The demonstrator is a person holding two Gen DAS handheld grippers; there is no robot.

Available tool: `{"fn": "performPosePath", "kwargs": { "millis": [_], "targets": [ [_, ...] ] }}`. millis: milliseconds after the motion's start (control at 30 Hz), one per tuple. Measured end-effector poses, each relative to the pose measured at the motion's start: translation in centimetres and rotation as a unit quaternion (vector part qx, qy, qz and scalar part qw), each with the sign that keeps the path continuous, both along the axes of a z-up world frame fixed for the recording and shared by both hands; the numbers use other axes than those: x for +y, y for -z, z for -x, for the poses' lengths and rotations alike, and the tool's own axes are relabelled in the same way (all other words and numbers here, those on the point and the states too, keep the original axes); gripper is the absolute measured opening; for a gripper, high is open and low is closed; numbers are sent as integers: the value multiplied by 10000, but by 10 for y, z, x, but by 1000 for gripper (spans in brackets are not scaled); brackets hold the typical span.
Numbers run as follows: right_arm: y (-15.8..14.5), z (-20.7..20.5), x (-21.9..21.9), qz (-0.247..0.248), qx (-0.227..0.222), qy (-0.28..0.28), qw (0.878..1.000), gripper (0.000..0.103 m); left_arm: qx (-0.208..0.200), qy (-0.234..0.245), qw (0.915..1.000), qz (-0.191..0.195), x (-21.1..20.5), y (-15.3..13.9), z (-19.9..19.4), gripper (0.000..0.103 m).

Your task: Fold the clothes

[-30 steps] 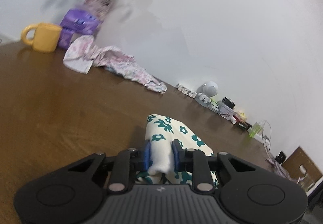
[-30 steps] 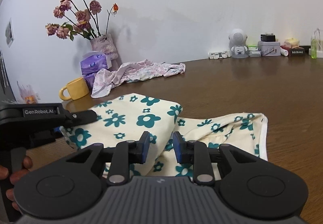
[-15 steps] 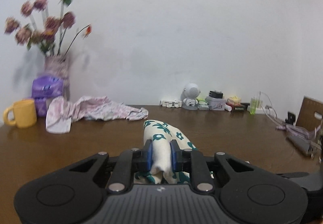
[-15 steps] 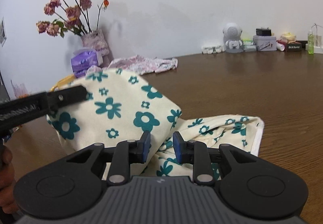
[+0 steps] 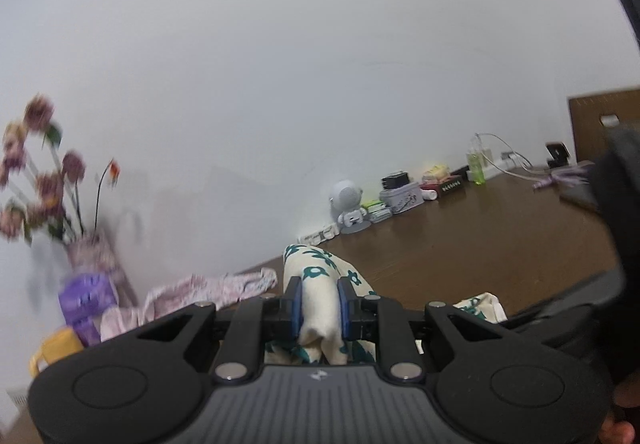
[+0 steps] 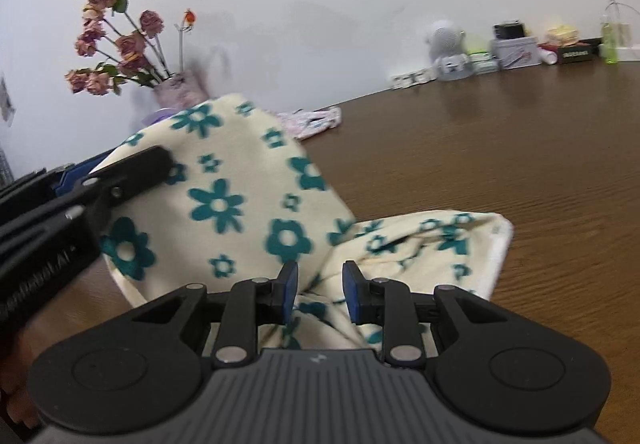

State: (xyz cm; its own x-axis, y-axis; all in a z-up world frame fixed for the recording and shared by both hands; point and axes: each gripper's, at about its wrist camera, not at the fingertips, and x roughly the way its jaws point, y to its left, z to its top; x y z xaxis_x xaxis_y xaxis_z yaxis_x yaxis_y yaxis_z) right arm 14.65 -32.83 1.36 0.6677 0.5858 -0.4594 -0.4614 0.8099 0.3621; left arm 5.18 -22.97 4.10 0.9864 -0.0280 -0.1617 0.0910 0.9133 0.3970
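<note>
A cream cloth with teal flowers (image 6: 224,204) lies partly on the brown table (image 6: 500,148). My left gripper (image 5: 319,284) is shut on a thick fold of this cloth (image 5: 320,308) and holds it off the table. In the right wrist view the left gripper's fingers (image 6: 132,168) come in from the left, with the cloth's left half raised and tilted over the rest. My right gripper (image 6: 320,278) sits at the cloth's near edge, shut on a bunched pleat between its blue pads. The cloth's right corner (image 6: 496,240) rests flat on the wood.
A pink patterned garment (image 6: 312,120) lies at the back of the table. A vase of dried roses (image 6: 176,92), a purple tissue pack (image 5: 86,300) and a yellow mug (image 5: 52,352) stand back left. A small white robot figure (image 6: 446,48), boxes and bottles line the wall.
The left gripper has lifted its side of the floral cloth off the table and swung it up and to the right, rolling as it went. The right gripper has shifted slightly.
</note>
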Motion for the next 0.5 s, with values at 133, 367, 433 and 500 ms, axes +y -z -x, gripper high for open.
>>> {"fn": "performPosePath", "kwargs": {
  "millis": [133,367,433,500],
  "targets": [
    [-5,1,-18,-81,-51,217,9997,25,-141,284,9972,-670,-26,8,6,17],
    [0,8,-85,-224,-24,1186,9927,25,-155,1200,9752,-1853,-84,35,17,17],
    [4,10,-98,-237,1,1345,9906,25,-11,1443,9675,-2077,-99,46,16,17],
    [6,14,-108,-250,2,1441,9893,25,91,1590,9608,-2268,-110,56,15,17]
  ]
}}
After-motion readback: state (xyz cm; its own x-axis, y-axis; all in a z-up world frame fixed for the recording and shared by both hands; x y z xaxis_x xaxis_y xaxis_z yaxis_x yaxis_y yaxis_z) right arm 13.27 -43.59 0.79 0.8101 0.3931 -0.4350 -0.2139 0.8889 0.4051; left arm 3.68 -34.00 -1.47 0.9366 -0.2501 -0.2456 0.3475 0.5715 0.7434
